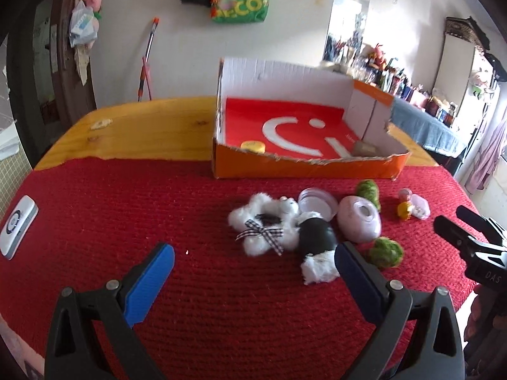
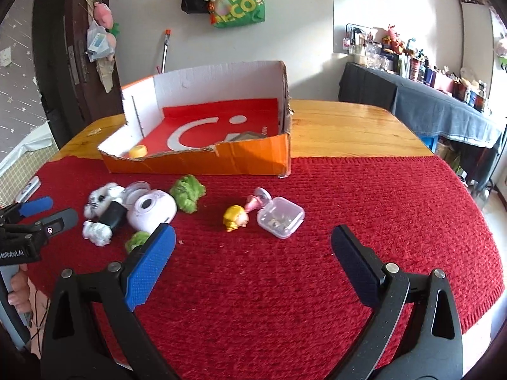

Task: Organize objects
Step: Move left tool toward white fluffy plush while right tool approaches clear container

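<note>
Your wooden table (image 2: pixel 348 126) has a big red mat (image 2: pixel 348 209) on it. The orange cardboard box (image 2: pixel 202 161) sits at the mat's far edge, and you use it as your marker. Inside the box you see a yellow lid (image 1: pixel 252 146) by the front wall and a small tan thing (image 1: pixel 364 148) in a corner.

In front of the box lies a pile of toys: a white fluffy plush (image 1: pixel 269 221), a pink round gadget (image 1: pixel 359 218), two green fuzzy balls (image 1: pixel 386 251), a clear little case (image 2: pixel 280 217) and a tiny yellow toy (image 2: pixel 235 218).

Your left tongs (image 1: pixel 253 256) are wide open above the mat, holding nothing. Your right tongs (image 2: pixel 253 237) are wide open too, holding nothing.
</note>
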Tool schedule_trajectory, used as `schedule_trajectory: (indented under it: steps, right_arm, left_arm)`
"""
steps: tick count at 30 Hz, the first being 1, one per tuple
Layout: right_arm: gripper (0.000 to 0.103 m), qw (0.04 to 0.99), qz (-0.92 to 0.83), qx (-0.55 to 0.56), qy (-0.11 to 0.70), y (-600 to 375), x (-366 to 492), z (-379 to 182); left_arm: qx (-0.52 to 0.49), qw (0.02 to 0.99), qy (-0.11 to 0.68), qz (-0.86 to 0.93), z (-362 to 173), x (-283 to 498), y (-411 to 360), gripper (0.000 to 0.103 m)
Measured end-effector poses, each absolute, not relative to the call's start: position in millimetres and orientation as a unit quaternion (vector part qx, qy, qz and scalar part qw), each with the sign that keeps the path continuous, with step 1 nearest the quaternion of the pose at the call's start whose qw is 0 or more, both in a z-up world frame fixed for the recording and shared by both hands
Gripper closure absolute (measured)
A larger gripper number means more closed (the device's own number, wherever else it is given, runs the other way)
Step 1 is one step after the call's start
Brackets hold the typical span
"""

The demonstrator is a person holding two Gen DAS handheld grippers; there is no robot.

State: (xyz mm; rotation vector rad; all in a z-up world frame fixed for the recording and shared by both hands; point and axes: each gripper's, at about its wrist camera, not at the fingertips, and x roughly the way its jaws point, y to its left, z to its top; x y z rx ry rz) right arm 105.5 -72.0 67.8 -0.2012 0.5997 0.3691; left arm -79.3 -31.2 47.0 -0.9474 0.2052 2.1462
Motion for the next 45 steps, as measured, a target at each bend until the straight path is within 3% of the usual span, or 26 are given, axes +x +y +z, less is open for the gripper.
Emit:
schedule_trajectory:
  steps: [10,45]
  right_arm:
    - [0.003,0.919,0.156,-0.122,0.340,-80.6,145.5,61.3]
    - [0.003,0.891,0.146,-0.166,0.396,-80.6,177.4,47.6]
  left_arm:
    - [-0.415,0.381,0.096,0.821,31.6,-112.4,-11.7,0.000]
    - [-0.393,0.390,0.186,0.812,25.5,-124.4,4.3,0.002]
